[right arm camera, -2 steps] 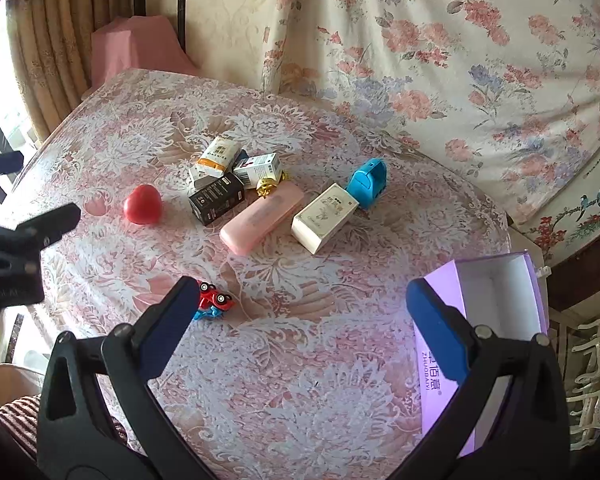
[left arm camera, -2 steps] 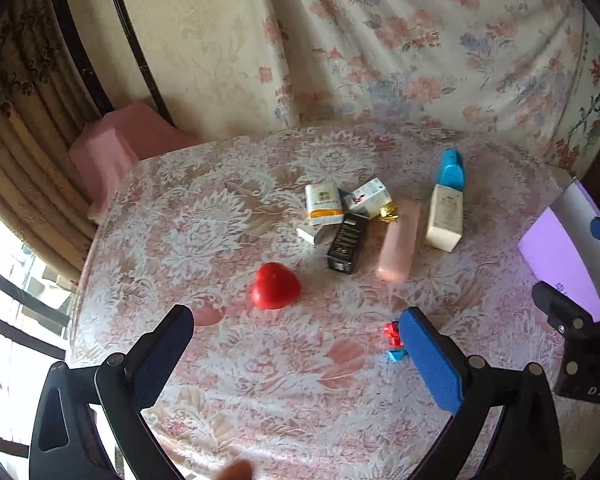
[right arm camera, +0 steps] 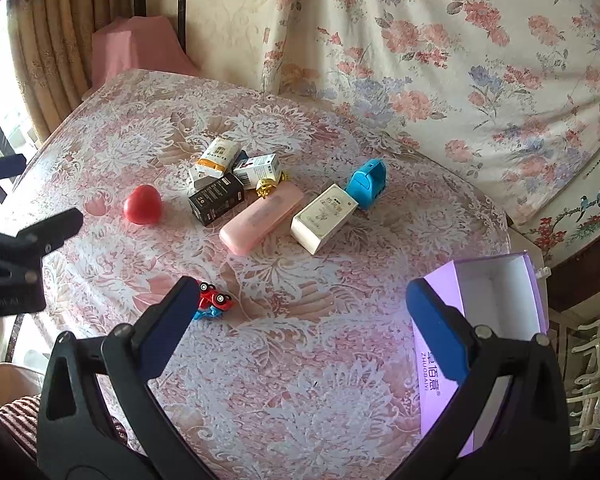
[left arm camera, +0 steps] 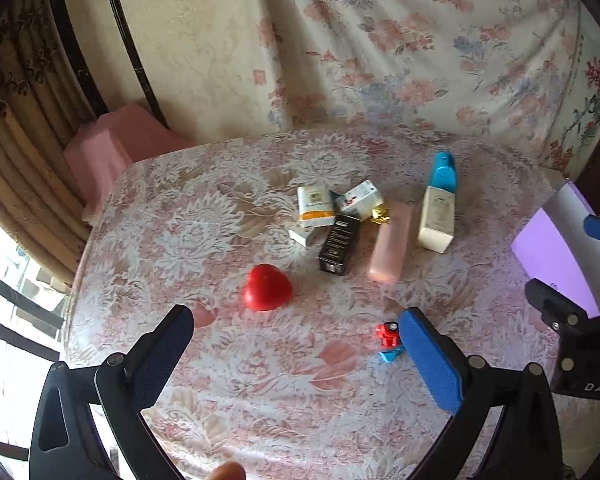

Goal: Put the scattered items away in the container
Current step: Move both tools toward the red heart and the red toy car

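Scattered items lie mid-table: a red heart (left arm camera: 267, 287) (right arm camera: 143, 209), a black box (left arm camera: 339, 244) (right arm camera: 217, 199), a pink case (left arm camera: 391, 243) (right arm camera: 261, 217), a cream box (left arm camera: 437, 218) (right arm camera: 324, 217), a blue object (left arm camera: 444, 170) (right arm camera: 367, 178), small white boxes (left arm camera: 316, 205) (right arm camera: 218, 155) and a red-blue toy car (left arm camera: 388, 340) (right arm camera: 213, 304). The open purple box (right arm camera: 496, 300) (left arm camera: 552, 256) stands at the table's right edge. My left gripper (left arm camera: 296, 320) is open above the table, in front of the heart. My right gripper (right arm camera: 300, 292) is open, between the toy car and the purple box.
The round table (right arm camera: 300, 380) wears a pink floral lace cloth. A floral sheet (right arm camera: 440, 60) hangs behind it. A pink-draped stand (left arm camera: 108, 148) and curtains (left arm camera: 24, 140) are at the back left. White chairs (right arm camera: 592, 372) stand beyond the right edge.
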Demonstrator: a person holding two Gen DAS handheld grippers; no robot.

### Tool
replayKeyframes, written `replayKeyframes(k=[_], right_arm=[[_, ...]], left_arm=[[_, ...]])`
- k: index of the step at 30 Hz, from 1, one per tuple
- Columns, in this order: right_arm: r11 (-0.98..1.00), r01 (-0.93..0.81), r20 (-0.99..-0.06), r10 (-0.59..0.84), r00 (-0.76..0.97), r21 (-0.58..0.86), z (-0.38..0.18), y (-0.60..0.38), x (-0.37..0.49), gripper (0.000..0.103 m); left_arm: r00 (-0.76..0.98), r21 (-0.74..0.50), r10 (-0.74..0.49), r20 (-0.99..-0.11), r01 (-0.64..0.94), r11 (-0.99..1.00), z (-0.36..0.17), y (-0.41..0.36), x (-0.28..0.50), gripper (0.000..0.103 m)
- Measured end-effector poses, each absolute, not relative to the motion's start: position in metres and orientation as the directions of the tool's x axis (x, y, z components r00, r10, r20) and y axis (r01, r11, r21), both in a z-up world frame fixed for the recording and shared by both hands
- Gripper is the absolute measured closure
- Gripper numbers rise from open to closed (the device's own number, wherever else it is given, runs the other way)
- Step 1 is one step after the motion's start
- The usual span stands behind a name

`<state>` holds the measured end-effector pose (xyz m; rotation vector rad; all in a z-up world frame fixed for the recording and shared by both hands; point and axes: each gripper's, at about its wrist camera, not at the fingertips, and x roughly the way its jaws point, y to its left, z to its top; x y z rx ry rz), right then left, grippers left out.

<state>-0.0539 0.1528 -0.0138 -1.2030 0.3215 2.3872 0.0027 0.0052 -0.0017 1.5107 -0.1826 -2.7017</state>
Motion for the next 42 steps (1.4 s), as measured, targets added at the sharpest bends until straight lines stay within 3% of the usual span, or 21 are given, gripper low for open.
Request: replayKeyframes(k=[6, 13, 42], right_arm=[[-0.875, -0.485, -0.802, 0.275, -0.531, 0.021, -0.013, 0.158, -0.05, 0.0], [-0.88, -0.476, -0.801, 0.279, -0.53, 0.008, -0.017, 0.155, -0.05, 0.0], [-0.894, -0.449, -0.816, 0.255, -0.519, 0.007, -0.026, 0.161, -0.058, 0.0]], left_arm=[[-0.572, 0.07, -0.05, -0.819, -0.015, -0.997, -0.007, 0.018, 0.012, 0.0], [-0.53, 0.017, -0.003, -0.848, -0.021, -1.0, -0.005, 0.014, 0.004, 0.0], [-0.519, -0.06, 0.053, -0.853, -0.004, -0.998, -0.018, 0.014, 0.001, 0.0]])
